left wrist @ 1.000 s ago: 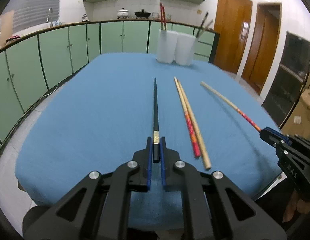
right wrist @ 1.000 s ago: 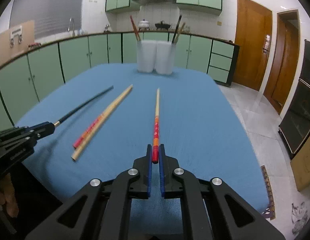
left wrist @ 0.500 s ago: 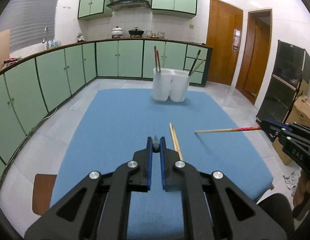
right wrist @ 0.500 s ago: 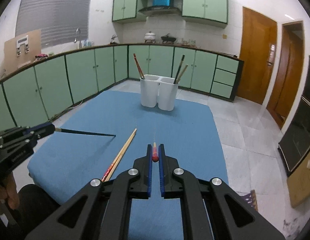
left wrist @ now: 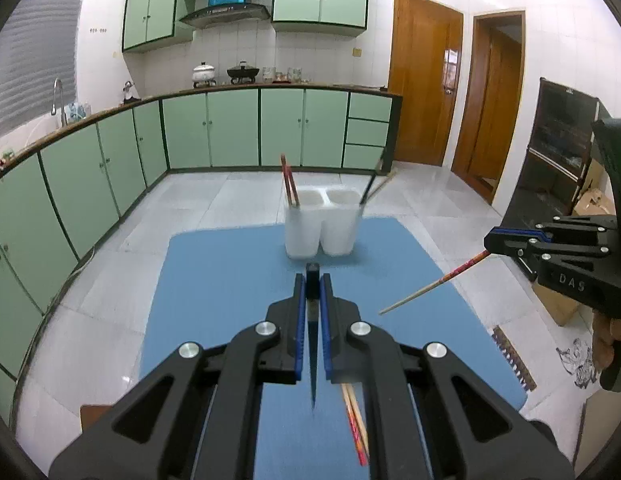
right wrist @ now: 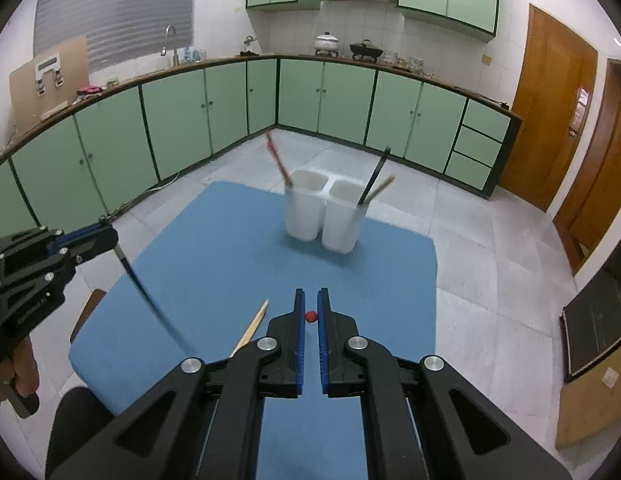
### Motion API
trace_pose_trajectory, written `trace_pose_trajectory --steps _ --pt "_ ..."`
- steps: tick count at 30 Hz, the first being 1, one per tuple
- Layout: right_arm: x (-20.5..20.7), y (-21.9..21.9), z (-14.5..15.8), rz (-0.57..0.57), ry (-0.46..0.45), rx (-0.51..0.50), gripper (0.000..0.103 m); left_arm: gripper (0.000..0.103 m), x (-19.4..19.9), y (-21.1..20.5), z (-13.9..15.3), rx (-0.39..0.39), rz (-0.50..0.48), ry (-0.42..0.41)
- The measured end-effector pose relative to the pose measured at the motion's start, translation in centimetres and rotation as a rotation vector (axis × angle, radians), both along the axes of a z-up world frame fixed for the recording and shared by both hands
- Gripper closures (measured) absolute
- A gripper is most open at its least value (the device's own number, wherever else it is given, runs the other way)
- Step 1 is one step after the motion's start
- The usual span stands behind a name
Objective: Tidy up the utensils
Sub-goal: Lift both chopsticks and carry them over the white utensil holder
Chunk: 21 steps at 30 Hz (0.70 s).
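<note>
My left gripper is shut on a black chopstick, held high above the blue table with its tip pointing down; it also shows in the right wrist view. My right gripper is shut on a red-ended wooden chopstick, seen end-on, and slanting down in the left wrist view. Two white holder cups stand at the table's far end, the left with red chopsticks, the right with a black and a wooden one. A wooden pair lies on the table below.
Green kitchen cabinets run along the back and left. Wooden doors stand at the right. The tiled floor surrounds the table. A cardboard box sits at the right.
Both grippers have risen well above the table with their chopsticks. The chopsticks have swung from lying level to pointing downward. The pair on the table has not moved.
</note>
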State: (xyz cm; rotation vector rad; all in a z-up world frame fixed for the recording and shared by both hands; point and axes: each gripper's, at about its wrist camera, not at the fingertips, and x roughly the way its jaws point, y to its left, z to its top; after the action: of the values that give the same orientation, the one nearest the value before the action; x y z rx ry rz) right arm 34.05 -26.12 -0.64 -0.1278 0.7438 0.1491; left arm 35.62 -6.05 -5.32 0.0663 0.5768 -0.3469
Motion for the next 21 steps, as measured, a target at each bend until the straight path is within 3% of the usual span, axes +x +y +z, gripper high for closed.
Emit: trace_pose_trajectory --steps 8,21 --pt "3.8 0.0 5.0 0.004 0.013 0.024 0.097 0.097 3.6 -2.0 4.0 0.027 -0.021 -0.042" --pt "10.5 0.2 12.6 -0.016 -0.039 0.004 0.097 0.097 11.8 -5.6 12.1 -0.045 0.0 -0.14"
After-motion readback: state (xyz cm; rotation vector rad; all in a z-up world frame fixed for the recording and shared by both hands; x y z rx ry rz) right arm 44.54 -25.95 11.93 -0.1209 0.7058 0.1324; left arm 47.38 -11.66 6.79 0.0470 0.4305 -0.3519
